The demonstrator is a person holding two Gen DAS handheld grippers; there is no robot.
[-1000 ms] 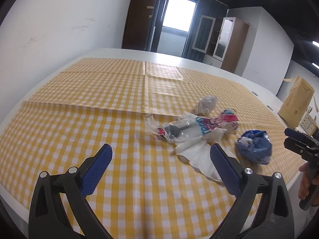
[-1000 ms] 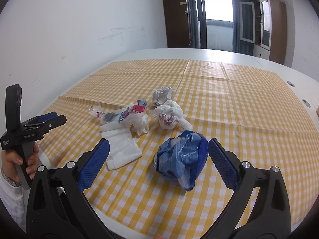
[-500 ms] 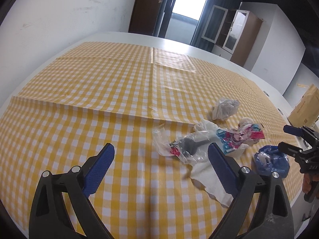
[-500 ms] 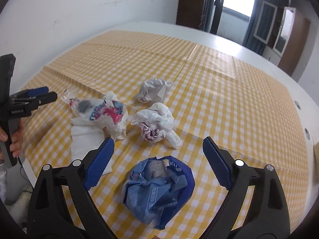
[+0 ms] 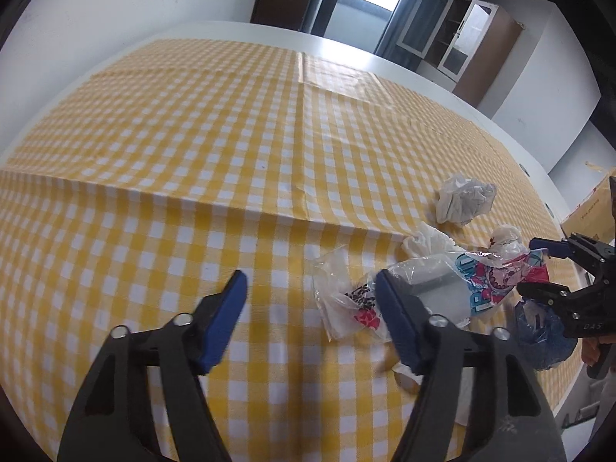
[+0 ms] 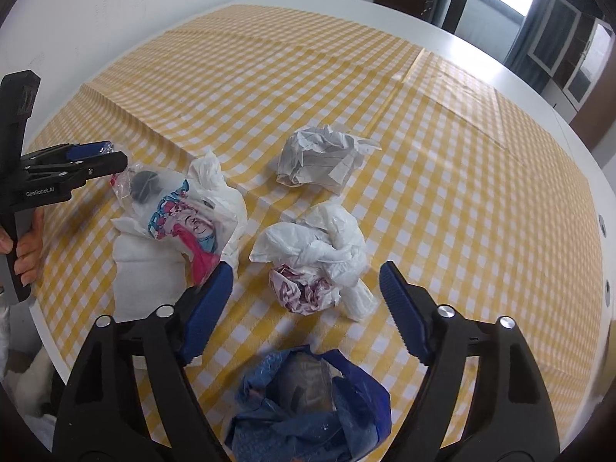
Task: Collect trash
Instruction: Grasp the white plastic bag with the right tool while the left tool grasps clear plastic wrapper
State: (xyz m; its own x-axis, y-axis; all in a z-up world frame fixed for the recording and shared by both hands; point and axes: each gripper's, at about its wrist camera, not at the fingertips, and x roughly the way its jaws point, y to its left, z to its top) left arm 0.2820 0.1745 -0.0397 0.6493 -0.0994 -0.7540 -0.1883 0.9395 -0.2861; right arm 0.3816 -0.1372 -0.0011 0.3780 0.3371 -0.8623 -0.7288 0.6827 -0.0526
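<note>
Several pieces of trash lie on a yellow checked tablecloth [image 5: 192, 134]. A clear printed wrapper [image 6: 173, 208] [image 5: 454, 285] lies on a white napkin [image 6: 142, 269]. A crumpled white bag [image 6: 315, 254], a crumpled paper ball [image 6: 319, 158] [image 5: 462, 200] and a blue plastic bag [image 6: 308, 404] [image 5: 539, 331] lie near it. My left gripper [image 5: 312, 300] is open, its right finger beside the wrapper's left end. My right gripper [image 6: 308, 296] is open above the crumpled white bag, with the blue bag beneath it.
The table's white rim [image 6: 69, 331] runs close on the near side. A brown cardboard box [image 5: 589, 208] stands off the table's right end. Cabinets and a bright window [image 5: 365, 11] are at the far wall.
Both grippers moved forward and lower over the table. The left one closed in on the wrapper. The right one passed over the blue bag toward the white bag. Both stay open.
</note>
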